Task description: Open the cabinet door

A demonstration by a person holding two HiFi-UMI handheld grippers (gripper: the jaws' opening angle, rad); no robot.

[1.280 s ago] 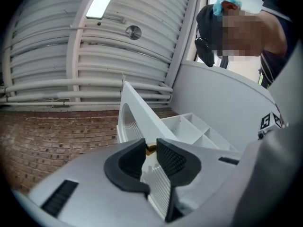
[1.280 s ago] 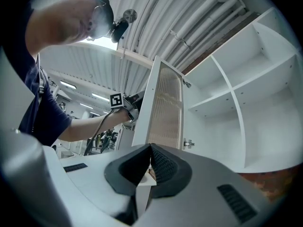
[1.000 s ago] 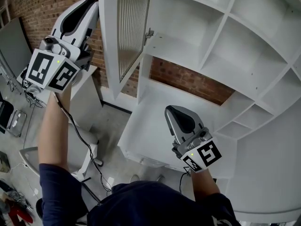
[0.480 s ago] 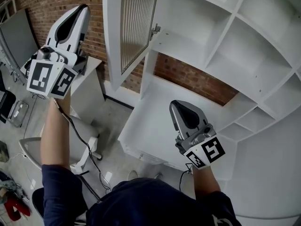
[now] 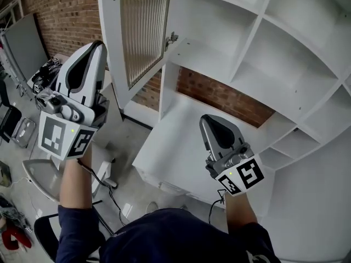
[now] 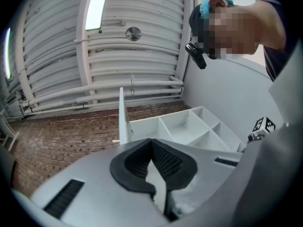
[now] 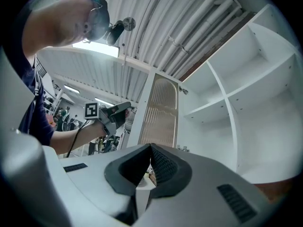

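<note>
Shows the cabinet door [image 5: 143, 32] swung wide off the cabinet's [image 5: 219, 21] left edge, the left gripper [image 5: 97, 45] lowered clear of it, jaws just closed on nothing, the right gripper [image 5: 204, 119] likewise shut and empty: opening apparently complete.

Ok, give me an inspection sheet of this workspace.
Surface: white counter under the shelves, bare.
Job's things: door swung open, ribbed glass; shelves empty.
Clutter: chair and loose gear on the floor at left.
Grippers: left gripper shut, jaws just closed, empty, clear of the door; right gripper shut, empty, over the counter.
Cables: cable hangs below the left gripper.
Surroundings: brick wall; pipes overhead.
</note>
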